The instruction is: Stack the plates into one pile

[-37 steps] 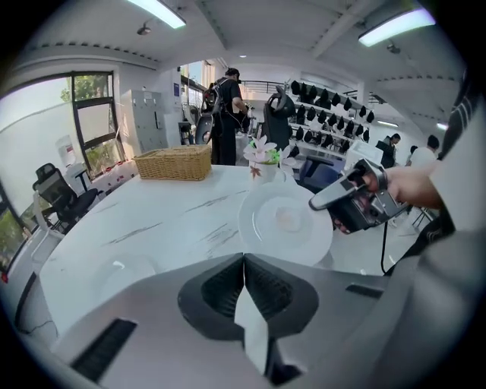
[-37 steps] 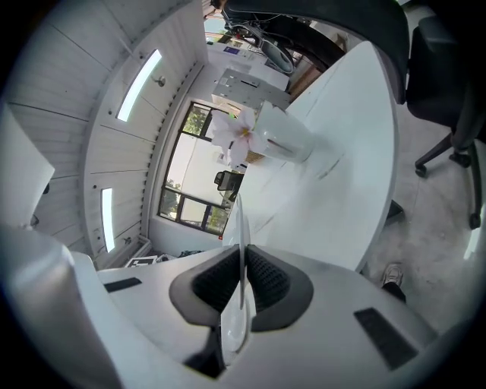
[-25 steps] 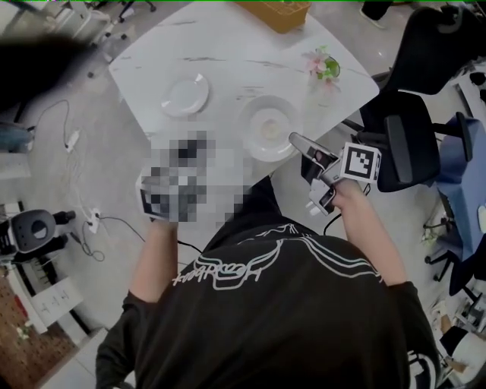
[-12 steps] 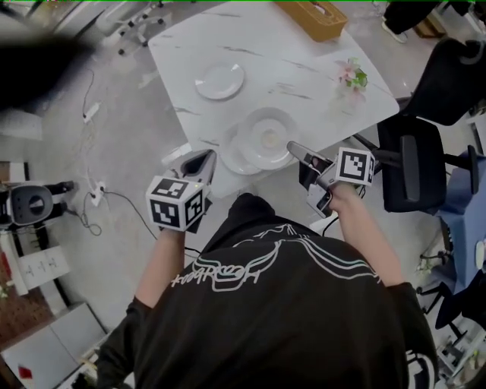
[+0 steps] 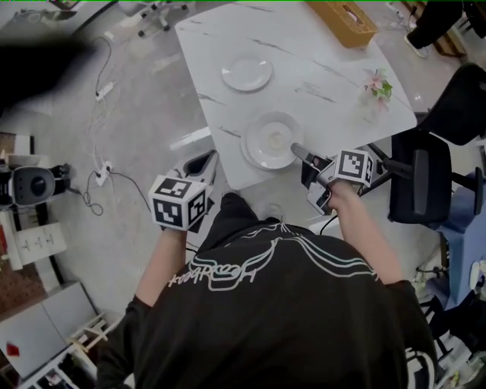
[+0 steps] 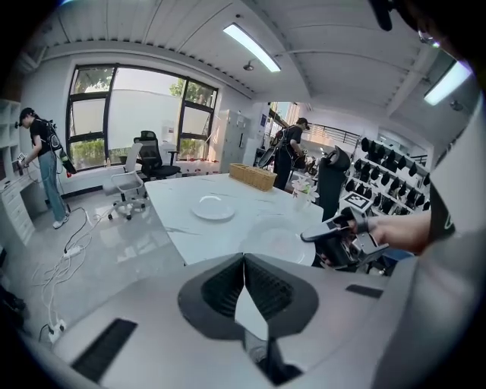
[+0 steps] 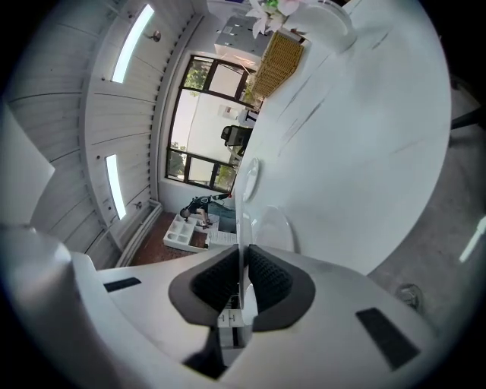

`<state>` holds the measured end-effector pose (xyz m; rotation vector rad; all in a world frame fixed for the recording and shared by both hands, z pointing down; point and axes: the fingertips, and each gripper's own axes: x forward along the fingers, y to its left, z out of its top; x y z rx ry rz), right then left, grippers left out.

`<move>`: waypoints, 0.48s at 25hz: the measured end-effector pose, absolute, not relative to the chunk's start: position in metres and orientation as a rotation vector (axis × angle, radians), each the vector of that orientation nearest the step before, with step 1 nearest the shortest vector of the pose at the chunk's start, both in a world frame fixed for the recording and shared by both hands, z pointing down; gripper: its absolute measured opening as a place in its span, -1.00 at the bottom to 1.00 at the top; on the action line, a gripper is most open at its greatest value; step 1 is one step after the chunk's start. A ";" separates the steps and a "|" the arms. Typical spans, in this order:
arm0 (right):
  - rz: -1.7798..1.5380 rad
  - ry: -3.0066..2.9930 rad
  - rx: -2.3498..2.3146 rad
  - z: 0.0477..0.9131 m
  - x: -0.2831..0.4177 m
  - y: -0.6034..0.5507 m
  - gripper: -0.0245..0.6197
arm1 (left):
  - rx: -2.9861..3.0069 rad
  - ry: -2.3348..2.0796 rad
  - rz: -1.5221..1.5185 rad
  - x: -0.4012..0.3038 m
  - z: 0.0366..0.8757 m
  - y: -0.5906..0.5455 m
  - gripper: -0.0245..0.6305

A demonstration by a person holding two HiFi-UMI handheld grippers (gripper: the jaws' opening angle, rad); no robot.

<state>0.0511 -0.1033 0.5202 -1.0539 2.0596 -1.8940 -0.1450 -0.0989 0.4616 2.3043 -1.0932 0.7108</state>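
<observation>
The head camera looks steeply down on the surface (image 5: 319, 68), the camera on the left claw (image 5: 203, 159) faces across it from off its edge, and the one on the right claw (image 5: 295, 148), rolled sideways, skims it at the big plate (image 5: 271, 140); all share the small plate (image 5: 247, 74).

Plates: 2 for sure, i.e. 1 small plate (image 5: 247, 74) far side, 1 bigger plate (image 5: 271, 140) near edge; maybe 1 more under it, can't tell. 1 table (image 5: 319, 61), 1 wicker basket (image 5: 343, 13), 1 flower pot (image 5: 377, 85). 2 grippers: left gripper (image 5: 203, 161), right gripper (image 5: 298, 150). 2 marker cubes: left cube (image 5: 178, 201), right cube (image 5: 354, 166). 2 ppl in bkgd: person by window (image 6: 42, 163), person by basket (image 6: 291, 152).
</observation>
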 end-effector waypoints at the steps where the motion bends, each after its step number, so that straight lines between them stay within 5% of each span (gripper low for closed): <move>1: -1.906 2.055 -1.057 0.522 0.048 -0.103 -0.78 | 2.298 -1.093 0.712 -0.149 0.463 -0.099 -0.85; 12: -1.813 2.182 -1.143 0.524 0.032 -0.108 -0.68 | 2.295 -1.055 0.720 -0.162 0.482 -0.105 -0.85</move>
